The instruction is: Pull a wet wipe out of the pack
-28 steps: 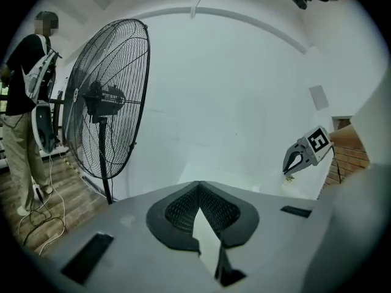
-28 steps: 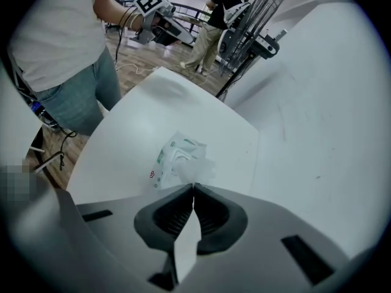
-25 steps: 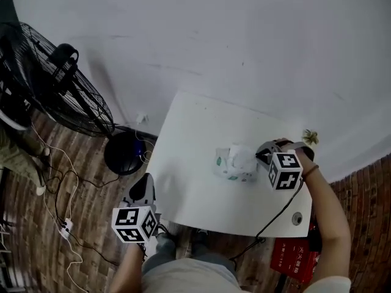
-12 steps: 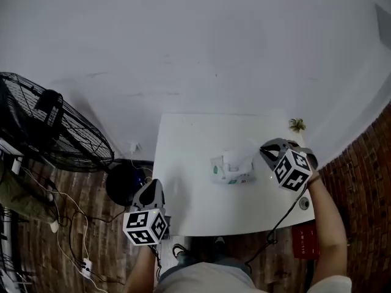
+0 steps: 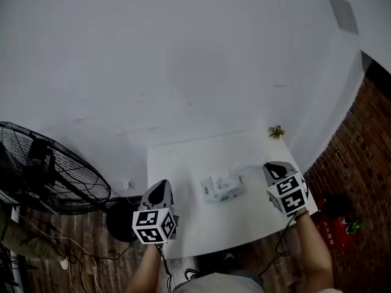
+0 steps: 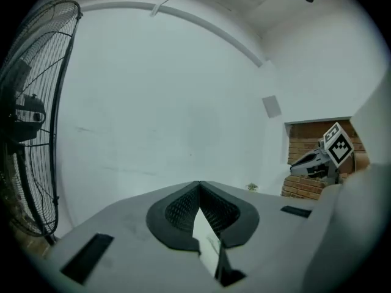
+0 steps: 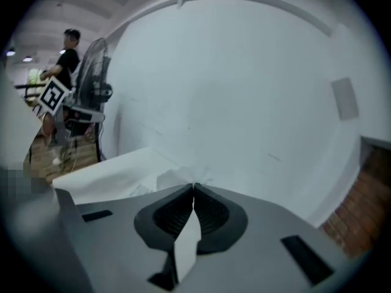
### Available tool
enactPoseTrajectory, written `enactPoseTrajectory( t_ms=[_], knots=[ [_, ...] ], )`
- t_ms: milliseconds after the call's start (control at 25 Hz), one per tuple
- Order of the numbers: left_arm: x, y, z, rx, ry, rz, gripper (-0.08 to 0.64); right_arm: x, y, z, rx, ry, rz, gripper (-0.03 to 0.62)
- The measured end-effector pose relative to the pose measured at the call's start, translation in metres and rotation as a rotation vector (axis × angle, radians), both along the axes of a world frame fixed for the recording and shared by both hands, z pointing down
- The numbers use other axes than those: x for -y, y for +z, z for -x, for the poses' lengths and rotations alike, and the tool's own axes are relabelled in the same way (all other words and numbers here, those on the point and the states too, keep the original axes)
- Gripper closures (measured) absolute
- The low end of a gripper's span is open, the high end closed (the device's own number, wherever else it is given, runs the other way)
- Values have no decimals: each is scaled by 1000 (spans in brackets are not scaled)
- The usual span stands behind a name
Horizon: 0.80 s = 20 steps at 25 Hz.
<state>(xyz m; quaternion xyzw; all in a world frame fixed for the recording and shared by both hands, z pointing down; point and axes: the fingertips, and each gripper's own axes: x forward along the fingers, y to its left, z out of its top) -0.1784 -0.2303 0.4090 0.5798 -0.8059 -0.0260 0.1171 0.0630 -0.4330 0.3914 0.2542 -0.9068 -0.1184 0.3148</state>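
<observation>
The wet wipe pack (image 5: 222,190) is lying around the middle of the white surface (image 5: 181,163), with a crumpled white wipe (image 5: 226,177) poking up out of its top. The person is holding one gripper on each side of it, and neither is touching it. The left gripper (image 5: 159,188) is hovering over the near left edge of the surface, well apart from the pack. In its own view its jaws are pressing together at the tips with nothing between them. The right gripper (image 5: 272,168) is hanging near the right edge of the surface, just right of the pack. Its jaws are also meeting at the tips and gripping nothing. In the right gripper view the tuft of wipe is showing just beyond those tips, and I cannot tell whether it is brushing them. A tiny green plant (image 5: 276,131) is sitting at the far right corner of the surface. A big black floor fan (image 5: 46,176) is standing off to the left on the wooden floor (image 5: 36,267), and something red (image 5: 333,227) is lying on the floor to the right.
</observation>
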Motion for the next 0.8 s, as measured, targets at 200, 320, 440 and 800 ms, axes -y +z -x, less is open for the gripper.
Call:
enactPoseTrajectory(
  t_ms=[200,320,440,800],
  knots=[
    [32,-5,-18,-19,57,-5,560,-7,-8,-43,304,258,106,584],
    [47,-5,-32,-29,79,-2,558,-13,-6,-67,436,369,114,584],
    [57,-1,-47,-37,97,2,560,-20,2,-86,496,444,114,584],
    [63,2,-65,-44,92,7,560,-27,18,-113,532,493,140,587]
  ],
)
